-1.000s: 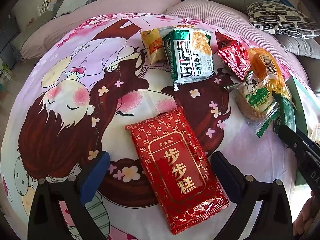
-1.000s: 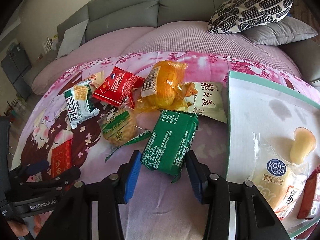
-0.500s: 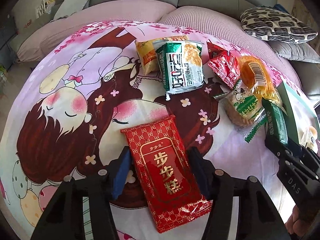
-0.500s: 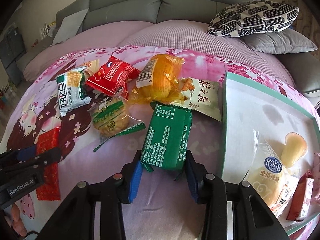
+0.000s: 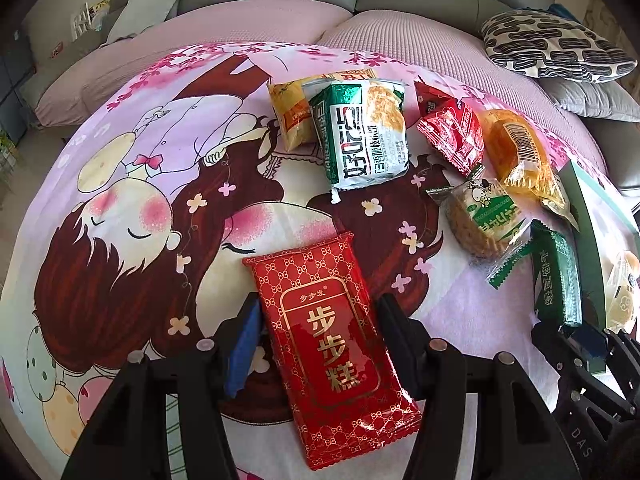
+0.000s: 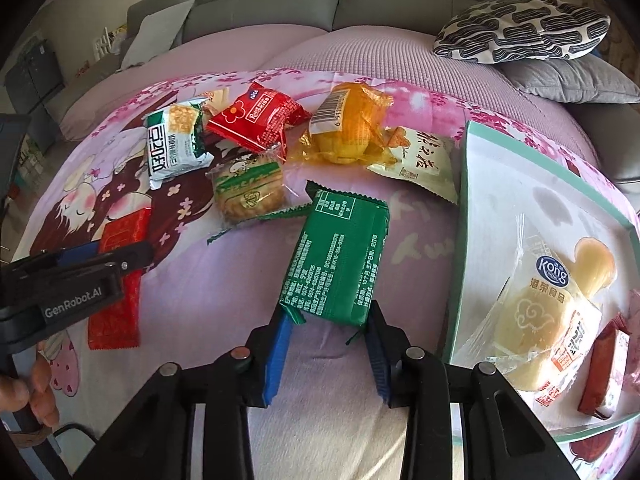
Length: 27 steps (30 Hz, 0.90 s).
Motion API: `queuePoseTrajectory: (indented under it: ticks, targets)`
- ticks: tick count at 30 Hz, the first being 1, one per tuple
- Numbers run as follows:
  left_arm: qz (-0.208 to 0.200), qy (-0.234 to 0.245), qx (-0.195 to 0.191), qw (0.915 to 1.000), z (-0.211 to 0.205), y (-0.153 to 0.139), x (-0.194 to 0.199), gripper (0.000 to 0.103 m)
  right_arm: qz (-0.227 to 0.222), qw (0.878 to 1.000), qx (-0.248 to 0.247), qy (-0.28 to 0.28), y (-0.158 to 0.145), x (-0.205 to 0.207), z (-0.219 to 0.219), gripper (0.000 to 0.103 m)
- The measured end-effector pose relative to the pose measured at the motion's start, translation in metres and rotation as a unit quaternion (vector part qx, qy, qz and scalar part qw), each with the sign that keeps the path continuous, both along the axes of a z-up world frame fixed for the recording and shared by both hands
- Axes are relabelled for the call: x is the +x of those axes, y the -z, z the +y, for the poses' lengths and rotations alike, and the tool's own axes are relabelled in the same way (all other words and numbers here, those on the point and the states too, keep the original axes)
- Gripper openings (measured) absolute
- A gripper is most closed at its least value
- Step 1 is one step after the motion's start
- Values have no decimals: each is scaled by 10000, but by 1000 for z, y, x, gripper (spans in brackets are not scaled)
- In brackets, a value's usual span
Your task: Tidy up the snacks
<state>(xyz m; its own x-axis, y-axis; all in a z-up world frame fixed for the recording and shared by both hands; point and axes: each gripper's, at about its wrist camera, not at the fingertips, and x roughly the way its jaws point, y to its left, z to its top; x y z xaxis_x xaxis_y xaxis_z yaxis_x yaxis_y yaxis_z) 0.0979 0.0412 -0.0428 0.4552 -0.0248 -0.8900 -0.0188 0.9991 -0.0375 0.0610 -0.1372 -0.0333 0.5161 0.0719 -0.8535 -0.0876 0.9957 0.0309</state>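
Since the earlier left wrist frame, the left gripper (image 5: 316, 320) has closed in from wide apart and is now clamping the long red packet (image 5: 330, 334) at lower centre on the cartoon blanket (image 5: 120, 208). In the right wrist view, the right gripper (image 6: 329, 330) has been closing and is now pinching the near end of the green packet (image 6: 338, 256) at centre, with the tray (image 6: 466, 216) lying just right of it.
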Motion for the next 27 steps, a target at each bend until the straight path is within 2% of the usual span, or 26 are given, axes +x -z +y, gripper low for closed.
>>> queuePoseTrajectory:
  ticks: [8,10,12,13,19,25,27]
  targets:
    - [-59,-26,-14,10000,0,-1,1,57,-33,10000,-47,4,-4,-1,1,39]
    - [-89,-24,-50,9999,-1,-3,1,52,-77,10000,-24,23,-6,-1,0,43]
    - [-114,16,-93,9999,-2,-3,2,49,-133,9999,-11,98,-10,-1,-2,53]
    - [-121,36,-100,9999,-3,-4,3,49,-175,9998,-3,123,-11,-1,-3,53]
    - [-182,105,-231,9995,-8,-6,8,48,-416,9988,137,241,-17,4,-5,53]
    - [-208,114,-297,9993,-11,-5,15,48,-442,9984,226,278,-9,15,-5,53]
    - [-188,107,-314,9993,-11,-4,17,48,-368,9986,230,298,-4,17,-5,47]
